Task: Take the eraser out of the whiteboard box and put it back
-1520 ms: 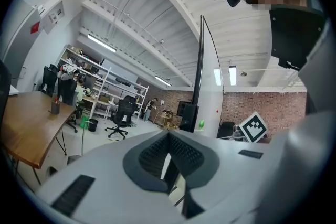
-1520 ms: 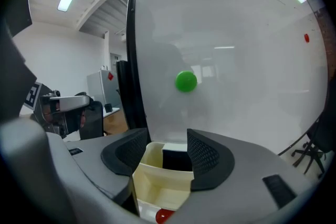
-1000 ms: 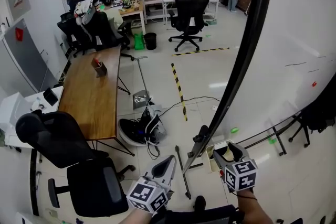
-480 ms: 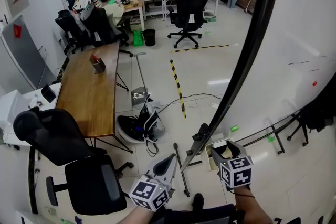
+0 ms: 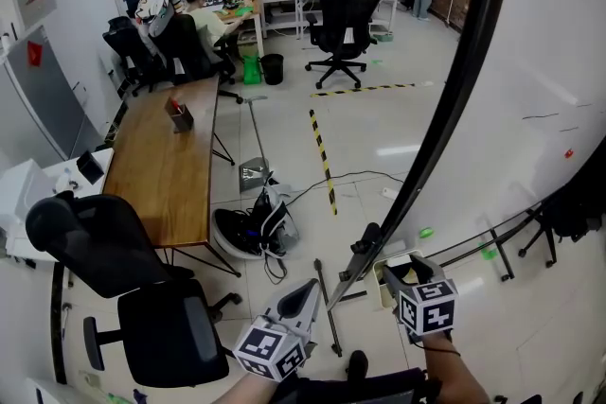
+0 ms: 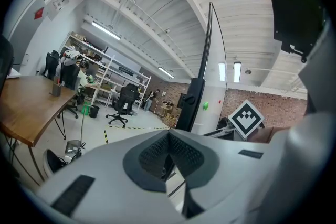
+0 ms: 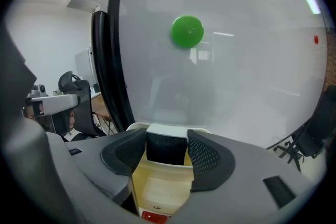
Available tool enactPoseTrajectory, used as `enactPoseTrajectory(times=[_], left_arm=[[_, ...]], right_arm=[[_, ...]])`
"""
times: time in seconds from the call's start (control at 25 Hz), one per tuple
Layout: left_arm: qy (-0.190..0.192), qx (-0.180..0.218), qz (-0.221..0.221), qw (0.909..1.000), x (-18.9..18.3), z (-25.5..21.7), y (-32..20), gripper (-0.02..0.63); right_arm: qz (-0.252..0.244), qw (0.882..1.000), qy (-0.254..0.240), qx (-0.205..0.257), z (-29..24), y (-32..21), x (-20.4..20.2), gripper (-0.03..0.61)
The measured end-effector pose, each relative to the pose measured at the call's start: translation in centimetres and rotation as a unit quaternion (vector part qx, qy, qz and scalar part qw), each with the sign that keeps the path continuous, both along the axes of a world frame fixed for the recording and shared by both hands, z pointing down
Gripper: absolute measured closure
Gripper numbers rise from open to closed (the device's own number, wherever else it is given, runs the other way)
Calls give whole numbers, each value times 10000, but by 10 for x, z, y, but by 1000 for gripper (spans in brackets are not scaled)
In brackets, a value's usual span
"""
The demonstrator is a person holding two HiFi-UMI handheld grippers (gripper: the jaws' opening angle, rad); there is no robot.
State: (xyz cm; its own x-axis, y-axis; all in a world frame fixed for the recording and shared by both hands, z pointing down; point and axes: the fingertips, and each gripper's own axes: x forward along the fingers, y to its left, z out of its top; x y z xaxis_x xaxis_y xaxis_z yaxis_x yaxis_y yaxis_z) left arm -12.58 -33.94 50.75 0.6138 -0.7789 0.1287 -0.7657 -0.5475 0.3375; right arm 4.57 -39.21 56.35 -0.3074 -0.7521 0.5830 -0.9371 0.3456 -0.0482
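**Eraser in Box, Right Gripper Pinching It**

Count two hand-held grippers, each carrying one cube with square markers (image 5: 428,309). Find the right gripper (image 7: 167,136) at the single cream open-topped plastic whiteboard box (image 7: 157,189), jaws just now closing in, textured pads touching both sides of the one black block eraser (image 7: 166,148). Locate that eraser standing inside the box, close against the large white whiteboard (image 7: 236,86). Find the left gripper (image 6: 169,134) apart from the box, jaws pressed together at the tips, pinching nothing.

Count one round green magnet (image 7: 187,31) and one small red dot (image 7: 315,39) on the board in the right gripper view. Count two green spots (image 5: 423,233) low on the board in the head view.

Treat the eraser's lower part as hidden behind a cream edge of the box. Treat one red item (image 7: 152,215) at the box bottom as cut off by the picture edge, identity unclear. In the head view, expect the eraser too small and too masked by the right gripper to make out.
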Motion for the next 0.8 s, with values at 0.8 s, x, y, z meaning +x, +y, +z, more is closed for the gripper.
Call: enactPoseTrajectory(times=[0.8], left_arm=[[-38, 425, 192, 9989, 21, -75, 37, 588]], right_arm=[[-156, 9891, -902, 1149, -111, 49, 10, 301]])
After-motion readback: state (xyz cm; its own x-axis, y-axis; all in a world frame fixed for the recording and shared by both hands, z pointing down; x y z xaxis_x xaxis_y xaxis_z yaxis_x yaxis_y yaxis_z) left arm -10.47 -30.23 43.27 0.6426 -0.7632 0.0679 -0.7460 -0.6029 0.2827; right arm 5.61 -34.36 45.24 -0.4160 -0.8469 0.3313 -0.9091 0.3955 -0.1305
